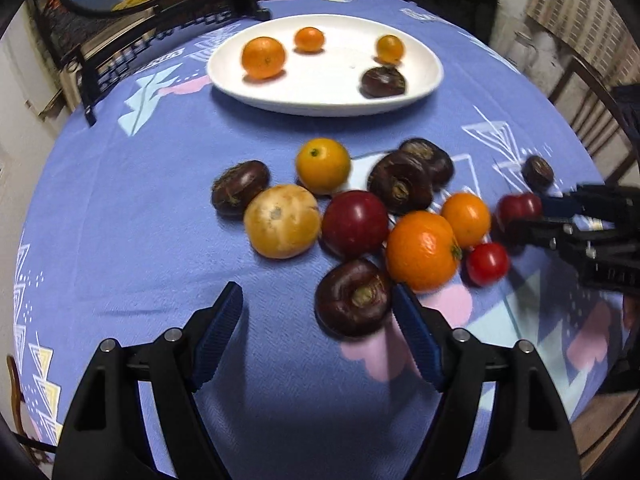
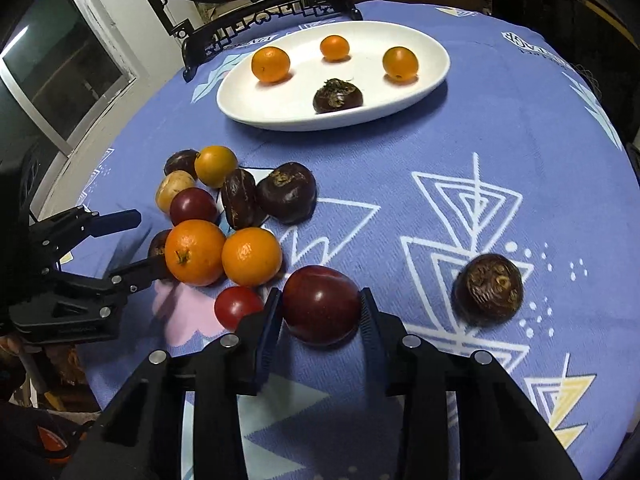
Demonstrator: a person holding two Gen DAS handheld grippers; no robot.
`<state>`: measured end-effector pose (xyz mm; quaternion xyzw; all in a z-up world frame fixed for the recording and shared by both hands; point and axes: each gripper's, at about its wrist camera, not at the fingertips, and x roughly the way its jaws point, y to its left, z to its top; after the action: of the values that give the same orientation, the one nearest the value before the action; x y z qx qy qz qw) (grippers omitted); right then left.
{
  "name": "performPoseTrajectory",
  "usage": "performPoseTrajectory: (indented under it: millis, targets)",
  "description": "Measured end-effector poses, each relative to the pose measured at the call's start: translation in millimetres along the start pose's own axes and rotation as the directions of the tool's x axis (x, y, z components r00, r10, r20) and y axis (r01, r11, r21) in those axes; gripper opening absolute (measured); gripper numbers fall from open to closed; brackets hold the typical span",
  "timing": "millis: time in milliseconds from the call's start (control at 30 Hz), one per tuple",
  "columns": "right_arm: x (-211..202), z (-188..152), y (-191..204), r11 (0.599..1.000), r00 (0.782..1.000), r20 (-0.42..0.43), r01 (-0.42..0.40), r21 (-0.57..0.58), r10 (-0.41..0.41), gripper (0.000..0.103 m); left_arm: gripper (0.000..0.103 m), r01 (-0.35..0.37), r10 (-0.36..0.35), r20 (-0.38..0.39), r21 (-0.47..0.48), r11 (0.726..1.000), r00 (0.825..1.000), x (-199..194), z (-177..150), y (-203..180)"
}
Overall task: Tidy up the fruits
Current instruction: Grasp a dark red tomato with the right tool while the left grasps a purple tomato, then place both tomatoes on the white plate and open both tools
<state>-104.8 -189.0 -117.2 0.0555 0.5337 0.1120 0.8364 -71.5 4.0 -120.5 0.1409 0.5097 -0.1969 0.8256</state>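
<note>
1. Left wrist view: left gripper (image 1: 316, 320) low in the frame, jaws spread wide over the blue patterned tablecloth (image 1: 132, 208), clamped on nothing.
2. Just inside its right-hand finger, a dark water chestnut (image 1: 353, 297), close to or touching the blue pad; contact not clear.
3. Mid-frame, a loose cluster on the cloth: tan round fruit (image 1: 282, 220), dark red plum (image 1: 355, 224), large mandarin (image 1: 422, 251), smaller mandarin (image 1: 466, 219), yellow-orange fruit (image 1: 323, 165), cherry tomato (image 1: 487, 264), plus more dark water chestnuts.
4. Upper centre, a white oval plate (image 1: 320, 96) carrying three small oranges and one water chestnut.
5. Right wrist view: right gripper (image 2: 320, 312) at lower centre, jaws part-way open with a second red plum (image 2: 322, 304) sitting between the two pads; both pads look pressed against its sides.
6. Same plum resting on the cloth, just right of the cherry tomato (image 2: 238, 307) and below the two mandarins (image 2: 195, 252).
7. Right of the frame, a lone water chestnut (image 2: 489, 289) well apart from the cluster.
8. Plate (image 2: 280, 116) at upper centre, well apart from the gripped plum.
9. Left edge of this view, the other gripper (image 2: 138, 240) reaching toward the cluster with its fingers parted.
</note>
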Motion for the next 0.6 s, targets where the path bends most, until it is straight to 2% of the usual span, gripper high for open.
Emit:
performPoseTrajectory:
  millis: [100,200,267,333,600]
  targets:
    - [-1,-3,-2,1.000,1.000,0.001,-0.001,0.008,0.001,0.039,0.075,-0.018,0.019,-0.022,0.042,0.999,1.000,9,-1,-5]
    - [1,-1,-2,1.000,1.000,0.004,0.002,0.014,-0.002,0.039,0.072,-0.010,0.011,-0.025,0.029,1.000,1.000,16,4,-5]
    - [0,-1,-2,1.000,1.000,0.007,0.004,0.016,-0.004,0.039,0.053,0.010,-0.009,-0.025,0.029,1.000,1.000,16,8,-6]
    - [-1,-1,-3,1.000,1.000,0.008,0.007,0.018,-0.007,0.039,0.041,0.031,-0.029,-0.032,0.046,0.998,0.999,15,12,-11]
    - [-3,0,-7,0.999,1.000,0.017,0.012,0.033,-0.013,0.039,0.040,0.049,-0.048,-0.022,0.067,0.997,0.999,0,8,-13]
